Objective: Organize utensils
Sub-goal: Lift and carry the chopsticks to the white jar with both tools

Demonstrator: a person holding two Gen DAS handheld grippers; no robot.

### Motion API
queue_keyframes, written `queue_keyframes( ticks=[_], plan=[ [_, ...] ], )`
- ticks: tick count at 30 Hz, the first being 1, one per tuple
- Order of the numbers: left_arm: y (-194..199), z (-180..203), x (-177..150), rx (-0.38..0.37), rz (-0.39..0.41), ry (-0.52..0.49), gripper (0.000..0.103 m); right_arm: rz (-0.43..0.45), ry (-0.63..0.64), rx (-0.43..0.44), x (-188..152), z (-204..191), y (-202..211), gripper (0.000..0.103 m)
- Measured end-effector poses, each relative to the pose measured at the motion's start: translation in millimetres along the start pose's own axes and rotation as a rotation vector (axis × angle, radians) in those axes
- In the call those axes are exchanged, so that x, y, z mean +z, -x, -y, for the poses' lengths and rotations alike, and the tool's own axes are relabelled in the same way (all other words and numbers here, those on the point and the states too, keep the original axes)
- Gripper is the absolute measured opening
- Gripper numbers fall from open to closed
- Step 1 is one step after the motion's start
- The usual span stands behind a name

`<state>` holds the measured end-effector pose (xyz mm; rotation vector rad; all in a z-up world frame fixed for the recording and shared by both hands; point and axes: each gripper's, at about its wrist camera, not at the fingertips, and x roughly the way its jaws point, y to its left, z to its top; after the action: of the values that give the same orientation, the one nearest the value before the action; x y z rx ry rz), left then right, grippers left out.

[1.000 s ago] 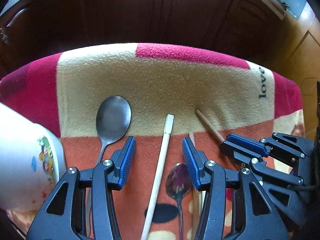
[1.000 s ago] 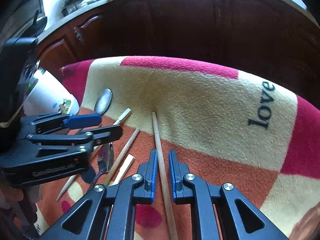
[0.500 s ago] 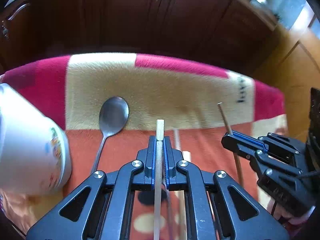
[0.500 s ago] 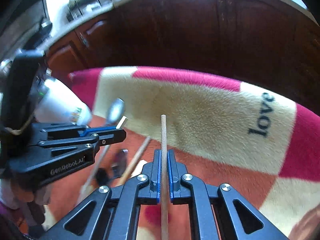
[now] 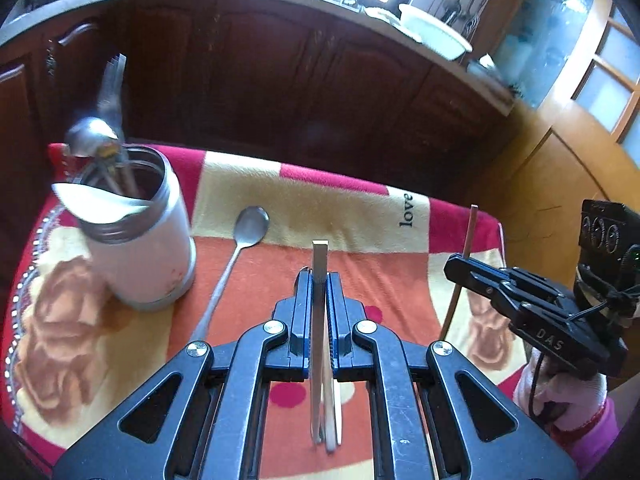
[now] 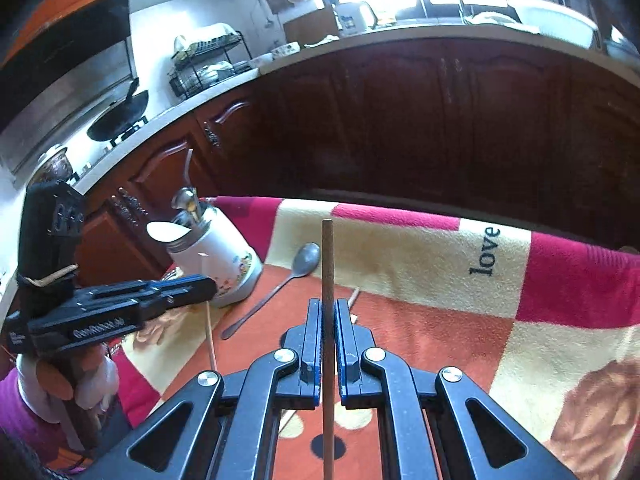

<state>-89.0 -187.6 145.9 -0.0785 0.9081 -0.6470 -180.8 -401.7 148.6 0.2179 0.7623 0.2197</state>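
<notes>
I had a pale flat chopstick clamped in my left gripper, jaws closed tight on it near its upper end, and a round brown chopstick pinched the same way in my right gripper; both sticks were lifted off the blanket. I judged them light, stiff and smooth, so a grip nearer the middle would keep them from swivelling. The white holder, already carrying spoons, stood near the blanket's left edge, with a loose spoon lying just beside it toward the middle. The blanket read "love" near its far right corner; the left gripper's side lettering was too blurred to read.
</notes>
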Motion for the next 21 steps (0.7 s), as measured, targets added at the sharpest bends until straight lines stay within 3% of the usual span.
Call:
queue_keyframes(
  ticks=[9, 17, 21],
  plan=[
    [67, -18, -7, 0.019, 0.103, 0.031, 0.005, 0.044, 0.086, 0.004, 8, -43, 26, 0.005],
    [135, -60, 23, 0.048, 0.23, 0.104, 0.005, 0.142, 0.154, 0.039, 56, -87, 43, 0.005],
    [162, -79, 46, 0.097, 0.314, 0.13, 0.005, 0.203, 0.183, 0.067, 87, -114, 47, 0.005]
  ],
)
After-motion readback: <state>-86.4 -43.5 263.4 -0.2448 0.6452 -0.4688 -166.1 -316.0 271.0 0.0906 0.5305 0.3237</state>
